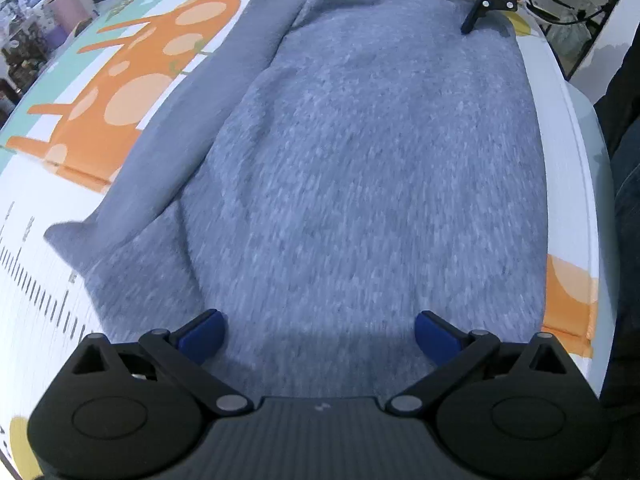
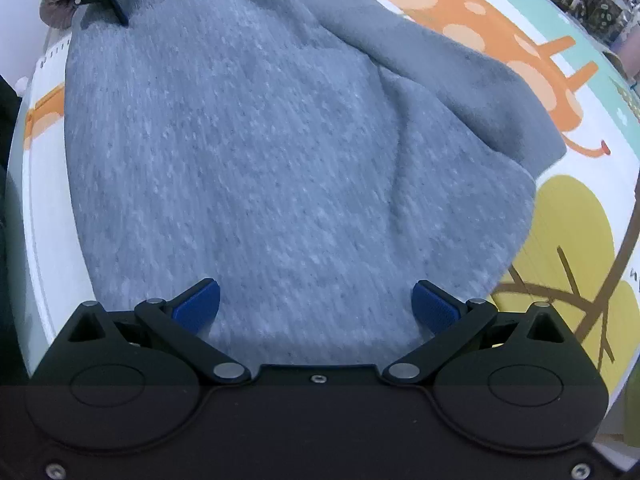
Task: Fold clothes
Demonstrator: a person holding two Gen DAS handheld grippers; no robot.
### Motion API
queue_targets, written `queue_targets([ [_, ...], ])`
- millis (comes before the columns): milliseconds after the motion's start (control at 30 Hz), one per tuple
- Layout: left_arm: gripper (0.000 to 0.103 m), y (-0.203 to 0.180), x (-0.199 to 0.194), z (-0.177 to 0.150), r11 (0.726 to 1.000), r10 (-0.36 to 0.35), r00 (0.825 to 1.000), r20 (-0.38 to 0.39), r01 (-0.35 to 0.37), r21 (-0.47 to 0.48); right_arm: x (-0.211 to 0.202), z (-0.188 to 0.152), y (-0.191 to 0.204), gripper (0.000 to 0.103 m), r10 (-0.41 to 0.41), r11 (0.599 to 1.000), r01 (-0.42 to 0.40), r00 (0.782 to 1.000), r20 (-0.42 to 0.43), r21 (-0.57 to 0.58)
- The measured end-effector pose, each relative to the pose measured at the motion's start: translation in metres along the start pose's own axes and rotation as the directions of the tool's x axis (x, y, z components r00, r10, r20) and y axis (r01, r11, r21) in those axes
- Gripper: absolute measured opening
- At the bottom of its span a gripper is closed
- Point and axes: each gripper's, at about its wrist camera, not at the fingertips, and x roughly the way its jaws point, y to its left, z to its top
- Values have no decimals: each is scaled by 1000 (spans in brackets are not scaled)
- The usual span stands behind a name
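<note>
we see a grey knit garment (image 1: 360,168) spread flat on the worktop (image 1: 560,128), which is covered by a mat (image 1: 132,80) printed with an orange spotted giraffe, a yellow tree and ruler marks. the cloth has a flecked, heathered weave and looks slightly blurred in both views. along its far side a long strip, a sleeve or a folded-over edge, we cannot tell which, lies on top in a smoother, darker grey, and a shallow crease runs beside it. the near edge follows the white rim of the worktop. our left gripper (image 1: 320,332) hovers low over one end of the garment with its blue fingers (image 1: 202,334) spread wide and nothing between them. our right gripper (image 2: 316,304) sits over the opposite end, likewise spread wide and empty, its fingers (image 2: 434,306) just above the cloth. each view shows the other gripper at the far end, tips close to or touching the fabric; we cannot tell which. a dark sleeve (image 1: 624,120) shows at the worktop's edge.
</note>
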Motion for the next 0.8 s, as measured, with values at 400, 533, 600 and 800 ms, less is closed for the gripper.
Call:
queue_targets([
  [400,103,0,-24,-10,999,42,998,-40,-43,-17,-33,-22,0,98,-94,995,92,992,-80,-26],
  [533,103,1,-37,-9,997,71,995,-69,-72,-8,-52,-21,8,96,-126,991,123,990,-57,-54],
  [600,103,-1,-45,-7,997,80,993,-83,-80,9,-63,-19,12,96,-140,988,137,990,-33,-67],
  [800,103,-12,-85,3,995,102,993,54,-101,-22,-95,-7,34,96,-173,979,179,983,67,-96],
])
